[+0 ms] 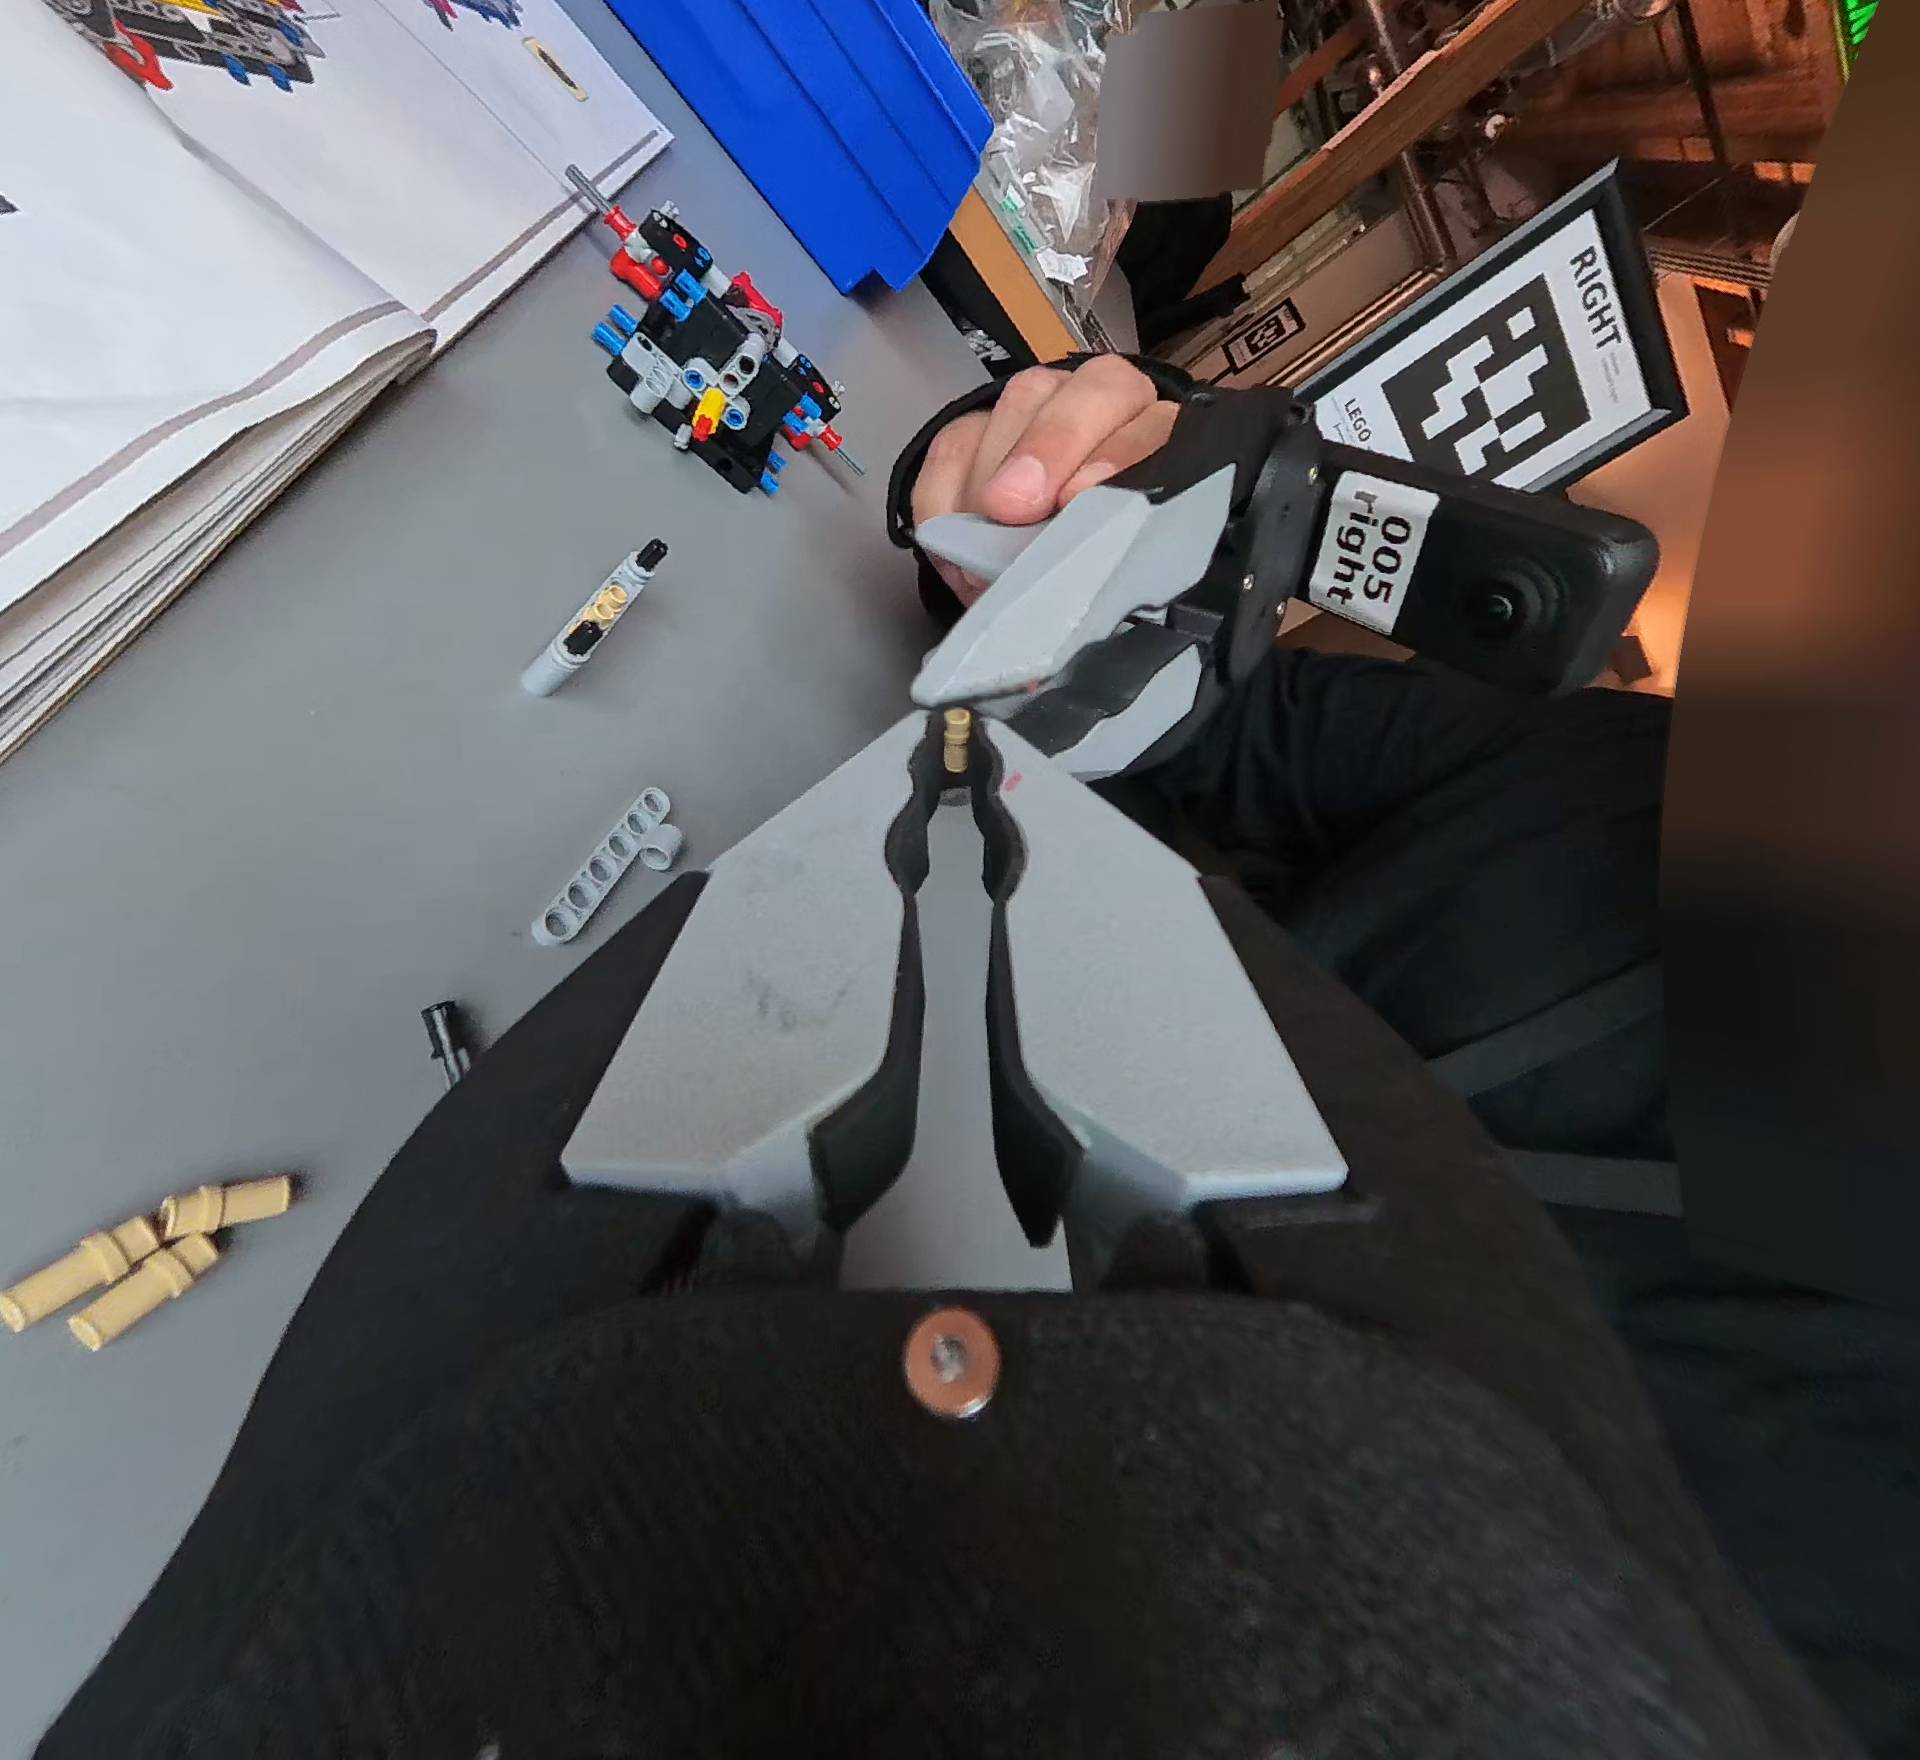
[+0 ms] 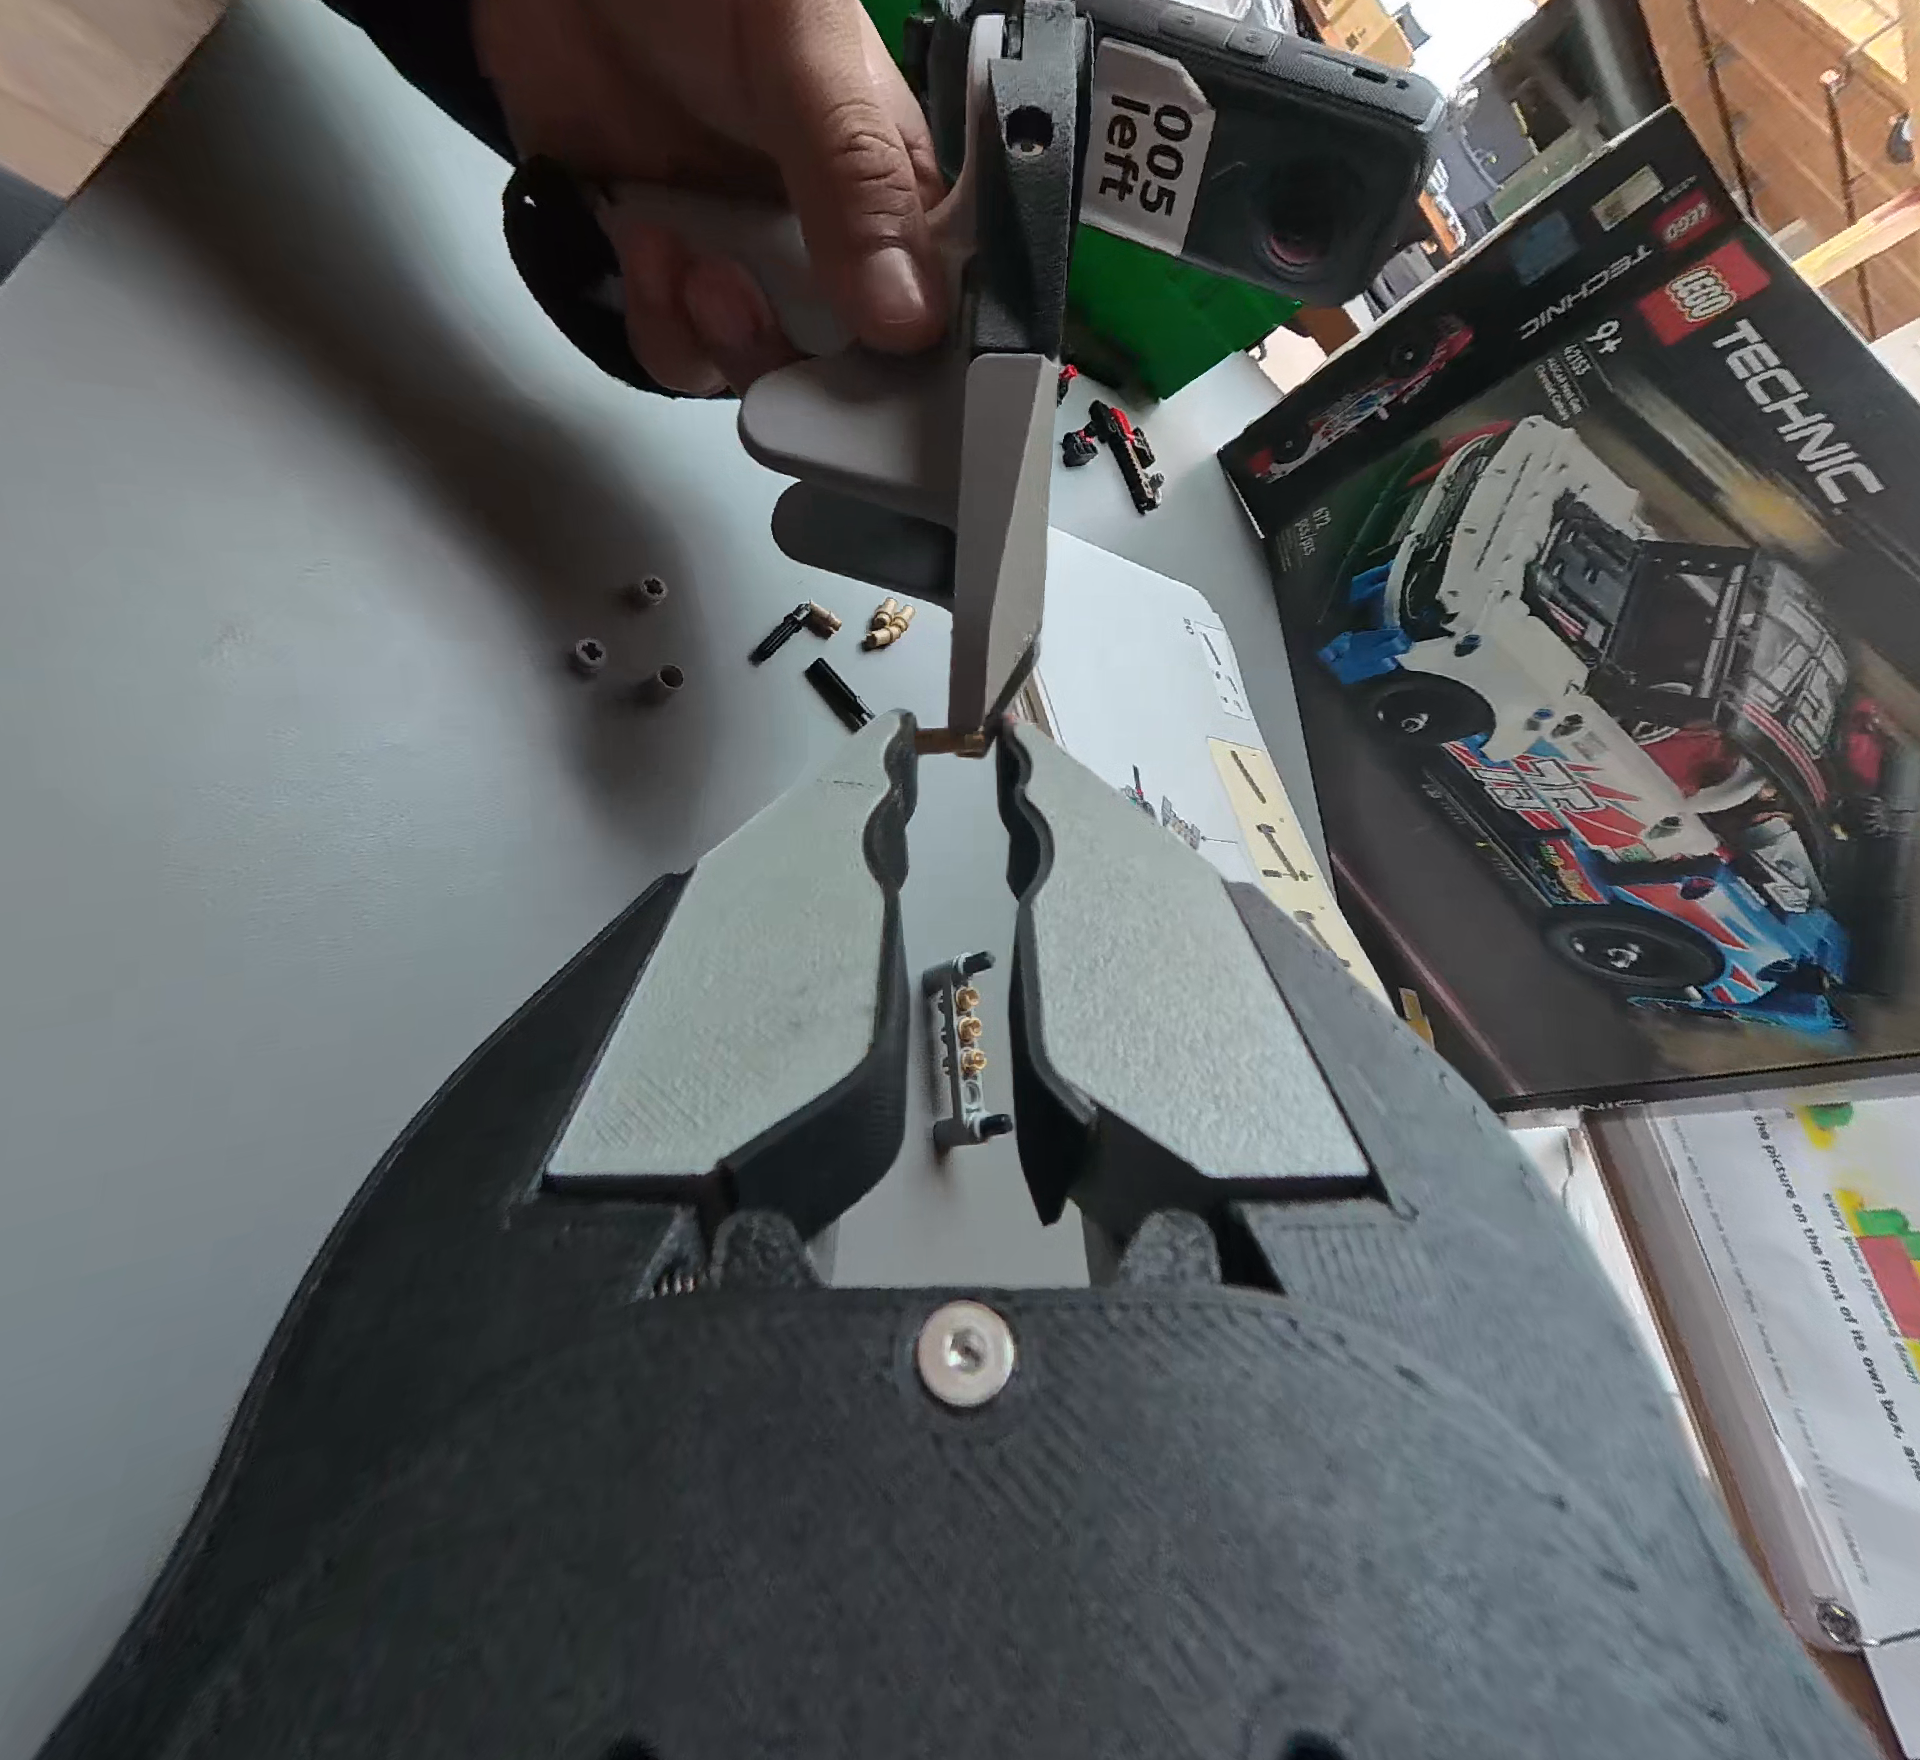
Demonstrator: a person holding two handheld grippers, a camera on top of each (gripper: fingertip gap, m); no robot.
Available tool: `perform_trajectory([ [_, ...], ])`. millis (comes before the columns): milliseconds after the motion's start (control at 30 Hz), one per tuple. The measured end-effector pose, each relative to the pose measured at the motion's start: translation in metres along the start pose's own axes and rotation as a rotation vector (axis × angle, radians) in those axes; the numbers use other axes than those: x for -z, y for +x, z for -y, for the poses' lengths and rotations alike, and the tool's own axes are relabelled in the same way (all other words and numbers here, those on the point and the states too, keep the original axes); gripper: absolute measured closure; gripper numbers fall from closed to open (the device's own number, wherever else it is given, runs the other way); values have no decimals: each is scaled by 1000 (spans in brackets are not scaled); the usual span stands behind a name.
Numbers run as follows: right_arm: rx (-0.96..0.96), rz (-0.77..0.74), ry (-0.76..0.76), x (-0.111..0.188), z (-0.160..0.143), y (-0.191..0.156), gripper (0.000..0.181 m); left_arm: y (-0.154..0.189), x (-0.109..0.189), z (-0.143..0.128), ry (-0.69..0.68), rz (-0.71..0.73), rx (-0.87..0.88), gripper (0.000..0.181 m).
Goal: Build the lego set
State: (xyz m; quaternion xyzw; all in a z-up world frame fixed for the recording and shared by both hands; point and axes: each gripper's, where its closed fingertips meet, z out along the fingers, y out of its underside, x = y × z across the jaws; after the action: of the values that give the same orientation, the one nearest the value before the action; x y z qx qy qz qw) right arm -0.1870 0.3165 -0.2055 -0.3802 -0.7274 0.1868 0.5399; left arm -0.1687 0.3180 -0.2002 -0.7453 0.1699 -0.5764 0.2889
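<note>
Left gripper (image 1: 957, 754) pinches tan pin (image 1: 956, 742) (jaws closed), right gripper (image 2: 951, 742) meeting it.

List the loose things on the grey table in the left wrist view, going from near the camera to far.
Tan pins → black pin → grey beam with holes → grey beam holding tan and black pins → partly built model → blue bin.

Loose pins (image 1: 145, 1253) lie on the table (image 1: 260, 879), the booklet (image 1: 208, 276) behind them.
</note>
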Motion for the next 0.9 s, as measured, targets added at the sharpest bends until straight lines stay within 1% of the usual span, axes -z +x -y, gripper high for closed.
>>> perform_trajectory([
  [133, 40, -45, -13, -1, 0, 4, 172, -1, 3, 4, 24, -3, 16, 179],
  [400, 19, -76, -32, -2, -5, 10, 172, -5, 3, 6, 38, -12, 52, 181],
  [733, -6, -71, -33, -4, -6, 10, 172, -7, 2, 5, 38, -18, 63, 181],
  [900, -18, -72, -29, -4, -6, 11, 172, -7, 2, 6, 28, 10, 28, 181],
])
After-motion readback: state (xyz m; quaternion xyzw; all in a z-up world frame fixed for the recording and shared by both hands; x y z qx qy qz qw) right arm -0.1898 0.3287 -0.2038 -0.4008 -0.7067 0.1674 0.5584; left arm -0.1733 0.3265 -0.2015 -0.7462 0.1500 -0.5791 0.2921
